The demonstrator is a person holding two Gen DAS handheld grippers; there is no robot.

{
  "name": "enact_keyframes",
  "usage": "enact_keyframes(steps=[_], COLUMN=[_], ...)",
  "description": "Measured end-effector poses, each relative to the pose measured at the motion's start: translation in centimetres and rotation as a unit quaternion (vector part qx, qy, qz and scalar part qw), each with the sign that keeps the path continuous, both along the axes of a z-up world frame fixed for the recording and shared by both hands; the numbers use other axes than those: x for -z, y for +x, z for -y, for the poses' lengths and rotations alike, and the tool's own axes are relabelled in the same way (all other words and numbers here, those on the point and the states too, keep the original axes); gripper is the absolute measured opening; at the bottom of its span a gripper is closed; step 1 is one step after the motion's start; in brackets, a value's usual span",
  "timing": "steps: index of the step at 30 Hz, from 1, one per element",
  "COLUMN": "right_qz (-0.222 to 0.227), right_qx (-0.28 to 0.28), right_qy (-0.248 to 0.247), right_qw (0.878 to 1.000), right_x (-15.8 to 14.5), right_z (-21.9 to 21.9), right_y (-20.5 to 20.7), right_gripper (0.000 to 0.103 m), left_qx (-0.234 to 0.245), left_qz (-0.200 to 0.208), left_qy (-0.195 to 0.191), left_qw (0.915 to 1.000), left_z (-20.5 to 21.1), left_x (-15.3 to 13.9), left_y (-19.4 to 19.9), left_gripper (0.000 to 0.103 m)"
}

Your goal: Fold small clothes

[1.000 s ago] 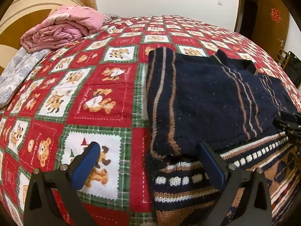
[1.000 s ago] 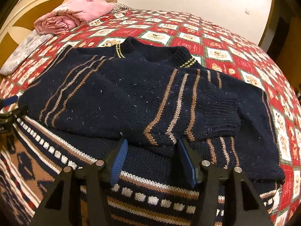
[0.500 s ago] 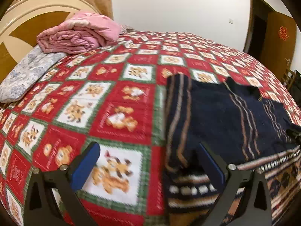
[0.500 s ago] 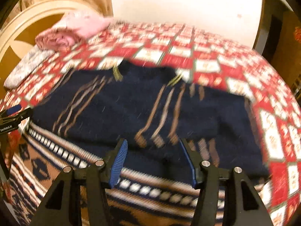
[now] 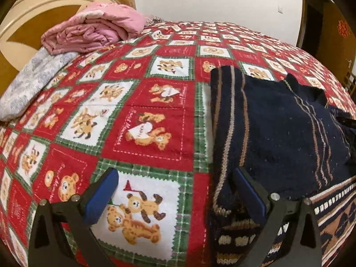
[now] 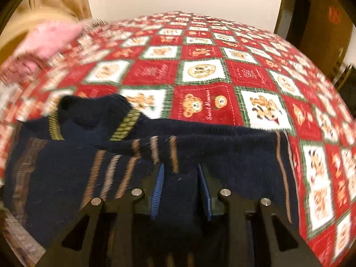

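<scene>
Well, the sweater [image 5: 278, 133] lies flat on the bed [image 5: 144, 111], on the red quilt with the little bears. It is dark blue with thin brown stripes. Its neck points away from me, and its bottom band with the white blocks is the part nearest to me. 1 sleeve looks folded across the front.

My right gripper [image 6: 180, 169] is low over the sweater, near its right side. Its jaws have just been closing, and a bump of dark blue knit sits between them. The picture is blurry, but the pads look pressed on the wool, so I think I am holding it.

My left gripper [image 5: 174, 175] has its jaws wide open and holds nothing. 1 finger hangs over the bare quilt, the other over the left edge of the sweater.

I think this sweater is thick, soft and floppy. It will not break. It looks a bit heavy for cloth, so it will sag if I lift it at only 1 spot. Wool is fuzzy, not slippery, so it should stay put in my jaws and on the quilt. It can stretch, so I should not tug hard.

I think the best places to grab are the edges, with both layers pinched together: the left side for my left jaws, the right side for my right jaws.
</scene>
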State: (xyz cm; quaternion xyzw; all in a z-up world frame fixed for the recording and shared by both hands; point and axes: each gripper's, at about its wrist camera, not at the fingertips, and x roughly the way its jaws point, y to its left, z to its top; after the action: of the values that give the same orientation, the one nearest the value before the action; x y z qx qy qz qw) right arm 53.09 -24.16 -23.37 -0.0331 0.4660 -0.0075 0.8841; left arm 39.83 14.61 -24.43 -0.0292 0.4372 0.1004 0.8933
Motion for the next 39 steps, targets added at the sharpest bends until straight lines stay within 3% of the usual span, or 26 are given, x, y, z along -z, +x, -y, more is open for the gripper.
enact_keyframes(steps=[4, 8, 10, 15, 19, 22, 26, 30, 35, 39], right_qz=[0.006, 0.048, 0.043, 0.017, -0.012, -0.027, -0.024, -0.023, -0.016, -0.016], right_qx=[0.010, 0.005, 0.003, -0.025, -0.054, -0.051, -0.053, -0.045, -0.034, -0.029], right_qy=[0.037, 0.063, 0.067, 0.061, 0.010, -0.002, 0.084, 0.074, 0.084, 0.097], right_qw=[0.999, 0.997, 0.997, 0.998, 0.998, 0.998, 0.995, 0.996, 0.996, 0.995], right_x=[-0.6, -3.0, -3.6, -4.2, -2.5, -1.3, -2.2, -2.0, -2.1, -2.1], right_z=[1.0, 3.3, 4.3, 5.0, 3.9, 4.0, 5.9, 6.4, 6.7, 6.4], right_y=[0.3, -3.9, -5.9, -12.6, -18.3, -21.4, -26.9, -30.6, -34.1, -36.3], right_gripper=[0.032, 0.034, 0.042, 0.044, 0.048, 0.048, 0.048, 0.048, 0.048, 0.048], left_qx=[-0.008, -0.017, -0.017, 0.005, 0.030, 0.019, 0.020, 0.029, 0.033, 0.046], left_qz=[0.007, 0.042, 0.044, 0.063, 0.036, 0.010, 0.036, 0.024, 0.012, 0.007], left_qy=[-0.034, -0.044, -0.047, -0.051, -0.028, -0.018, -0.052, -0.055, -0.086, -0.092], left_qw=[0.9994, 0.9980, 0.9978, 0.9967, 0.9985, 0.9996, 0.9978, 0.9978, 0.9957, 0.9947], left_z=[-0.8, -0.7, -0.1, 1.8, 3.7, 4.2, 4.0, 4.5, 4.8, 5.1], left_x=[-0.2, -1.6, -2.1, -3.6, -2.4, -1.6, -2.6, -2.1, -1.9, -2.5], left_y=[-0.4, -3.0, -4.6, -9.0, -11.2, -12.2, -16.2, -18.9, -22.1, -24.2], left_gripper=[0.103, 0.103, 0.103, 0.103, 0.103, 0.103, 0.103, 0.103, 0.102, 0.094])
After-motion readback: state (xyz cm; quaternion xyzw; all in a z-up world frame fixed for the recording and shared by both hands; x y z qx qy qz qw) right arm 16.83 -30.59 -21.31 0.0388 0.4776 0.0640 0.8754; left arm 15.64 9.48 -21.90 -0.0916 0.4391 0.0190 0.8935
